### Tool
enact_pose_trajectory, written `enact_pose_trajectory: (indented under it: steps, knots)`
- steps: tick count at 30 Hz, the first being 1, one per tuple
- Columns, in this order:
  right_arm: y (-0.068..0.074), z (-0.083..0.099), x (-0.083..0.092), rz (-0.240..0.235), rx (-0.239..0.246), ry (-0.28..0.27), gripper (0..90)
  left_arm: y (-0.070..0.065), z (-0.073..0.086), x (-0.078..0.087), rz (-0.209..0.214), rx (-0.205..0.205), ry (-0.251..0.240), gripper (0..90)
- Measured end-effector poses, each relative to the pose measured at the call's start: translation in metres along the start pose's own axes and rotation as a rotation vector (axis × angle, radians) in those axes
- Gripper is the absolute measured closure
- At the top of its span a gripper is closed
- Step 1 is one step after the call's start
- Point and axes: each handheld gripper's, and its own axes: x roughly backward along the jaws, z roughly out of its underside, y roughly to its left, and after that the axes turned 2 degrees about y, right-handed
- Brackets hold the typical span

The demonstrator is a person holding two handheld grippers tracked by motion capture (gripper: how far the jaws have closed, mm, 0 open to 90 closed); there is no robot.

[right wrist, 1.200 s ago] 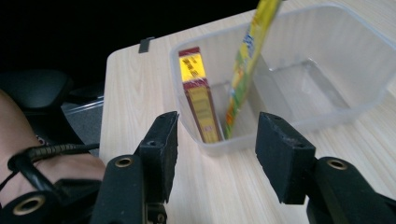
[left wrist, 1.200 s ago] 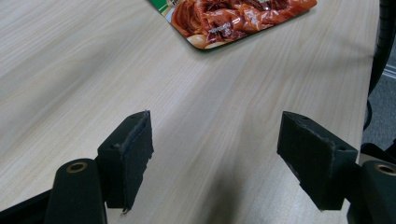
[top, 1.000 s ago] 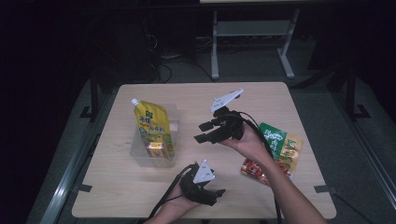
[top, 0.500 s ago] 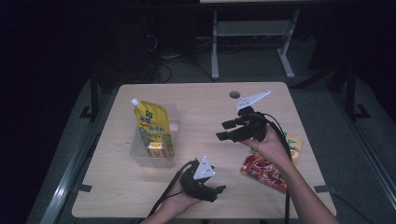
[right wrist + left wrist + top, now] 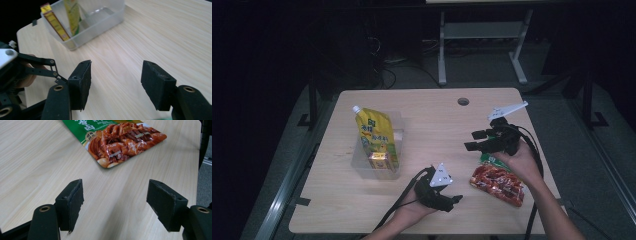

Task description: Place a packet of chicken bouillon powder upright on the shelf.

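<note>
Pale wooden table (image 5: 432, 125) with a clear plastic bin (image 5: 394, 135) and a red-green food pouch (image 5: 497, 182) directly on it.

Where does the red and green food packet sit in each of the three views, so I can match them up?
High view: the food packet lies flat near the table's right edge, partly under the right hand, right of the left tongs.
Left gripper view: top centre, beyond the open jaws.
Right gripper view: I cannot make it out there.
Shared landmark: the light wooden table, also under the jaws in both gripper views.
</note>
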Motion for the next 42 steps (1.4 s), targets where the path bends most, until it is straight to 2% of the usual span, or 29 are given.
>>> enact_pose_trajectory:
  steps: [3,9,10,15,19,23,24,25,30,33,37,42]
  knots:
    - [-0.006,0.008,0.008,0.017,-0.027,-0.001,39.9,0.000,-0.003,-0.004,0.003,0.009,-0.009,30.3]
    - [-0.016,0.021,0.019,0.065,-0.058,-0.003,39.6,0.001,-0.012,-0.016,0.007,-0.004,0.000,33.5]
    - [-0.019,0.026,0.021,0.079,-0.079,-0.001,39.4,0.001,-0.015,-0.021,0.006,-0.004,0.006,33.9]
    - [-0.029,0.041,0.028,0.112,-0.114,0.010,38.6,0.002,-0.020,-0.029,0.020,0.003,0.022,36.4]
    - [-0.036,0.054,0.034,0.140,-0.158,0.011,37.9,0.003,-0.025,-0.036,0.021,-0.001,0.021,39.4]
    - [-0.042,0.062,0.039,0.162,-0.176,0.014,37.6,0.004,-0.030,-0.044,0.017,0.009,0.018,42.3]
    - [-0.045,0.068,0.042,0.170,-0.195,0.013,37.4,0.004,-0.033,-0.049,0.017,0.024,0.014,43.6]
    - [-0.047,0.071,0.044,0.177,-0.204,0.014,37.4,0.005,-0.034,-0.051,0.019,0.015,0.019,45.0]
    - [-0.055,0.081,0.047,0.200,-0.232,0.019,37.1,0.004,-0.038,-0.060,0.022,0.006,0.026,51.9]
    - [-0.063,0.090,0.049,0.225,-0.264,0.021,37.1,0.003,-0.040,-0.070,0.023,0.014,0.032,60.2]
    - [-0.070,0.099,0.052,0.246,-0.296,0.026,36.9,0.002,-0.041,-0.077,0.029,0.024,0.041,62.3]
    - [-0.077,0.109,0.052,0.274,-0.333,0.030,36.4,0.001,-0.043,-0.084,0.021,0.003,0.061,64.0]
